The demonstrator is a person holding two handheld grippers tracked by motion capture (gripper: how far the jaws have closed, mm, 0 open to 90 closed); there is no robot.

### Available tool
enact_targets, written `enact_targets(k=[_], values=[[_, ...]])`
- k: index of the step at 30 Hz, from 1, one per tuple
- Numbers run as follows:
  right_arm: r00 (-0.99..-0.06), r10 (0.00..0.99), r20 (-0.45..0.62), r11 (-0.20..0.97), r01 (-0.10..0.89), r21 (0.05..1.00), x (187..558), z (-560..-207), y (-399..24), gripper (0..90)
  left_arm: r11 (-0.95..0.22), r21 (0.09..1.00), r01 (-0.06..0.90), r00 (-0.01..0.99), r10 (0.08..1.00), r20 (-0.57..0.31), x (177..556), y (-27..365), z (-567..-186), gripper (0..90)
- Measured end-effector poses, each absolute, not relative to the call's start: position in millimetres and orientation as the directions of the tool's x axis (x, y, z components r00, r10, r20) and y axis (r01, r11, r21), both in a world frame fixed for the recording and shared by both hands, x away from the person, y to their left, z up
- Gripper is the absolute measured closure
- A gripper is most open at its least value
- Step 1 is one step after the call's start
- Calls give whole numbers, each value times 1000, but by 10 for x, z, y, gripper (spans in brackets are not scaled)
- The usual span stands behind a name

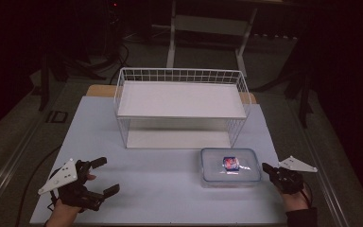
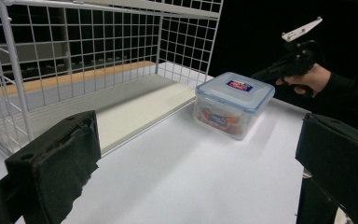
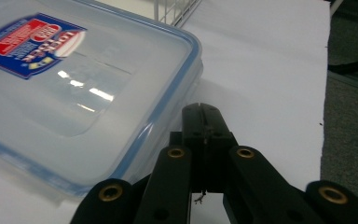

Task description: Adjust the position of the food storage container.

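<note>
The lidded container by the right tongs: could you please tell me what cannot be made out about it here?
- Container contents: high view, too small under lid glare; left gripper view, orange blur behind the wall.
- Label text: right gripper view, blurred.
- Contact with right tongs: unclear.

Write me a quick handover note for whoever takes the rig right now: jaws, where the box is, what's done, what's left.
Left gripper: jaws wide open, nothing between them, at the near left of the table.
Right gripper: jaws shut on nothing, tip right beside the right edge of the lidded plastic box.
The box sits on the table, lid on, in front of the white wire rack.
Done: nothing grasped yet.
Left: probably take hold of the box and handle it.
</note>
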State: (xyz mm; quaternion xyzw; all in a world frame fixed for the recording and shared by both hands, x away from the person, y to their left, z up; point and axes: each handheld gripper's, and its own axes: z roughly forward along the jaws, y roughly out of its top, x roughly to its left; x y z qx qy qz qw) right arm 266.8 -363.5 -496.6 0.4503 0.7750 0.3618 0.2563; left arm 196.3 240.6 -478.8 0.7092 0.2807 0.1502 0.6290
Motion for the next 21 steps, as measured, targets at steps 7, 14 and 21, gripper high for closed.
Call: enact_targets(k=[7,14,21], values=[[-472,879,-71,341,516,786,2738,-4993,-3566,900,-53,977,209,799,585,-139,1963,2403,-4790,0],[-483,874,-53,332,513,791,2755,-4989,-3474,900,-61,976,210,803,580,-137,1966,2385,-4794,0],[-517,855,-36,339,506,793,2766,-4997,-3337,900,-57,975,213,801,582,-141,1968,2388,-4795,0]])
